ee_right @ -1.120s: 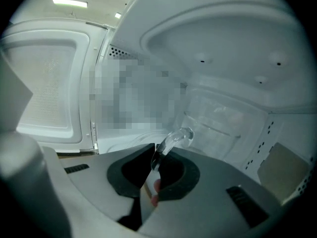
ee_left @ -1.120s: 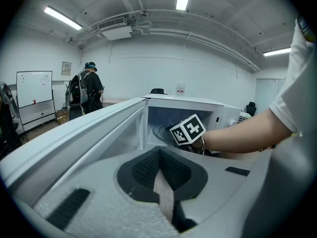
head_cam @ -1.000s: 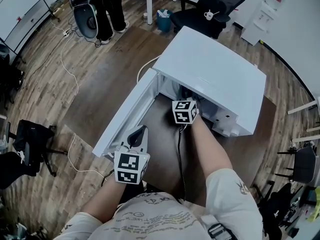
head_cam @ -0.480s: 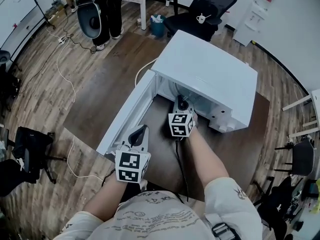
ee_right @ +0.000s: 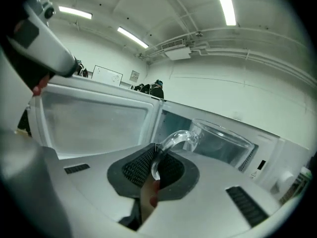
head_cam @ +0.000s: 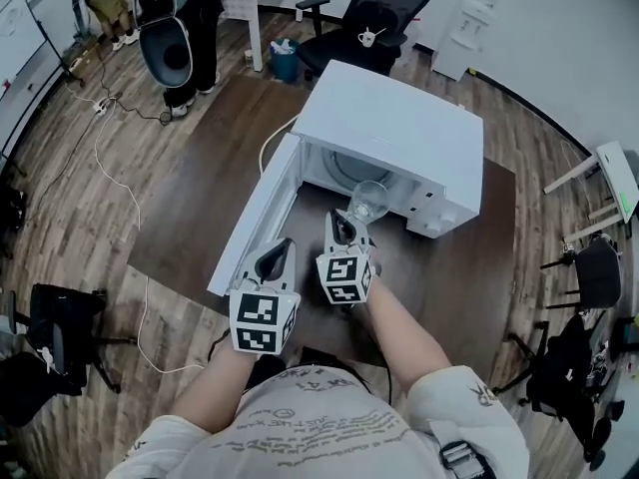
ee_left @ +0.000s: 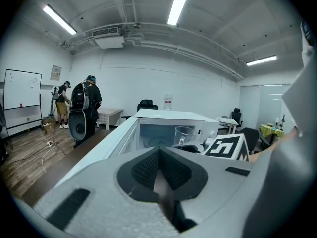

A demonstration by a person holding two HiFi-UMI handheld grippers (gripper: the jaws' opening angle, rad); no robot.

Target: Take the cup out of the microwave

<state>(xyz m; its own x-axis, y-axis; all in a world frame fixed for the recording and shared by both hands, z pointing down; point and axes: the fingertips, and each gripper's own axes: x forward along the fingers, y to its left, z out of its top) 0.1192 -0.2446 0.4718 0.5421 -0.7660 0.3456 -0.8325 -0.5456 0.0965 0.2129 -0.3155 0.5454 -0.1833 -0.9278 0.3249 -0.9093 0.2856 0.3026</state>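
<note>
A clear glass cup (head_cam: pixel 367 201) hangs in the air just outside the mouth of the white microwave (head_cam: pixel 399 133), held by its handle (ee_right: pixel 168 142). My right gripper (head_cam: pixel 342 230) is shut on that handle, and the cup's bowl (ee_right: pixel 221 140) sticks out ahead of the jaws. The microwave door (head_cam: pixel 255 218) swings wide open to the left. My left gripper (head_cam: pixel 277 263) hovers near the door's outer end with its jaws together and nothing between them. From the left gripper view the cup (ee_left: pixel 184 134) shows in front of the open cavity.
The microwave stands on a dark brown table (head_cam: pixel 459 267). A white cable (head_cam: pixel 270 143) runs off behind it. Office chairs (head_cam: pixel 374 8) and people (head_cam: pixel 165 8) are at the back, and a black stool (head_cam: pixel 55 317) is on the wooden floor at left.
My right gripper has drawn back out of the microwave toward me, bringing the glass cup out of the cavity. The left gripper has risen a little beside the door.
</note>
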